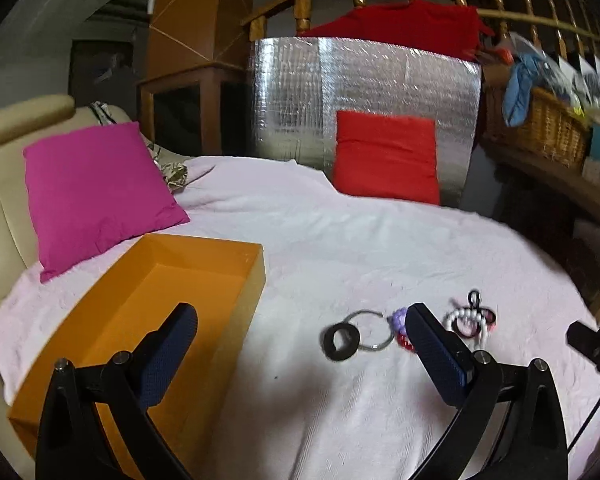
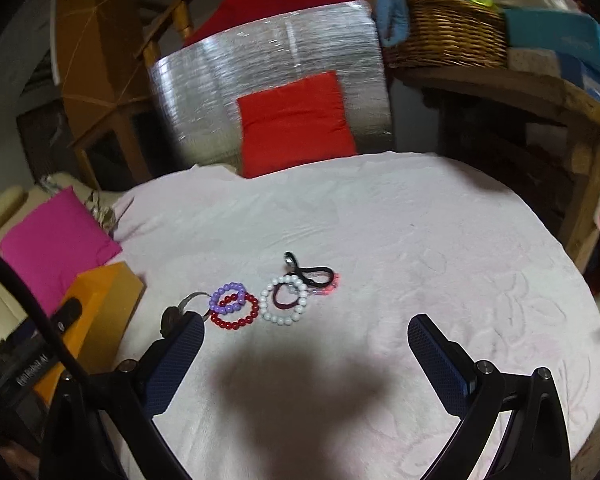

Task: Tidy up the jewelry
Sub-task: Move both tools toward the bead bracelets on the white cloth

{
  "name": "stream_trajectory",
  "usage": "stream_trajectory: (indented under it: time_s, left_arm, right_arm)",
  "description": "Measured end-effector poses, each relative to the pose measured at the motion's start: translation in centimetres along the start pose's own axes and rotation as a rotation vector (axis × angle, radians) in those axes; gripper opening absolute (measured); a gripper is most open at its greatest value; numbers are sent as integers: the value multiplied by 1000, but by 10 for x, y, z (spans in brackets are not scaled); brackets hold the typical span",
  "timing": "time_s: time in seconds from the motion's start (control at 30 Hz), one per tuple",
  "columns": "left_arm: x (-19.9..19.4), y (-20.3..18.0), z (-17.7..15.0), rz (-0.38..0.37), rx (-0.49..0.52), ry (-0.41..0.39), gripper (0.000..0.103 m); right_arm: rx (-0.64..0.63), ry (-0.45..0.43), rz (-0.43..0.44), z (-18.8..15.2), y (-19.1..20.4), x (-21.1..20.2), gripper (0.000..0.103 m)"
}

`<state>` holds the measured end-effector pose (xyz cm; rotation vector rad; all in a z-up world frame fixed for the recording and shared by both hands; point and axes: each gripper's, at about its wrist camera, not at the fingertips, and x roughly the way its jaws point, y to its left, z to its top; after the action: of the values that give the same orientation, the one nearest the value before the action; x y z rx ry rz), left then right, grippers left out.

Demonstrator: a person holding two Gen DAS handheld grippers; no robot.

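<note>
Several pieces of jewelry lie in a loose cluster on the pale pink blanket [image 2: 380, 240]: a purple bead bracelet [image 2: 227, 298] overlapping a red bead bracelet [image 2: 236, 314], a white bead bracelet [image 2: 283, 300] around a dark band, and a black cord [image 2: 309, 271]. Left of them sit a thin silver ring [image 1: 370, 330] and a black ring [image 1: 341, 341]. An open orange box [image 1: 148, 312] stands at the left. My left gripper [image 1: 300, 322] is open, hovering between box and jewelry. My right gripper [image 2: 306, 330] is open, just short of the bracelets, nothing between its fingers.
A magenta cushion [image 1: 96, 192] leans at the left behind the box, a red cushion [image 1: 386, 158] against a silver foil panel [image 1: 364, 92] at the back. A wicker basket [image 2: 448, 32] sits on a wooden shelf to the right. The blanket's edge drops off at right.
</note>
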<state>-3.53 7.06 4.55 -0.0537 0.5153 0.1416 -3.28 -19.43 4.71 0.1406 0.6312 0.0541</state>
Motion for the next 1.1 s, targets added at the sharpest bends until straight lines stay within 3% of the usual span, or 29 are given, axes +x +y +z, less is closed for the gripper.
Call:
stream_trajectory:
  time_s: [0.1,0.17,0.3,0.47,0.67,1.1]
  left_arm:
    - [2,3,-10,-15,-51,-33,103]
    - [11,6,-15,-25,-87,-10,103]
    - [23,2,-20,26,-16,73,103]
    - [19,-5,-25,71,70,46,103]
    - [16,-5,-20,36,66,80,103]
    - [22,-19,-18,68,87,96,103]
  right_arm:
    - [-39,-26,-4,4,8,1,103]
    - [-37,-22,6,6,9,3,103]
    - [-1,-24,16,8,7,8,103]
    - [-5,27,17,10,8,16,103]
    - [45,80,46,9,5,19,103]
    - [103,100,33,13,-8,25,101]
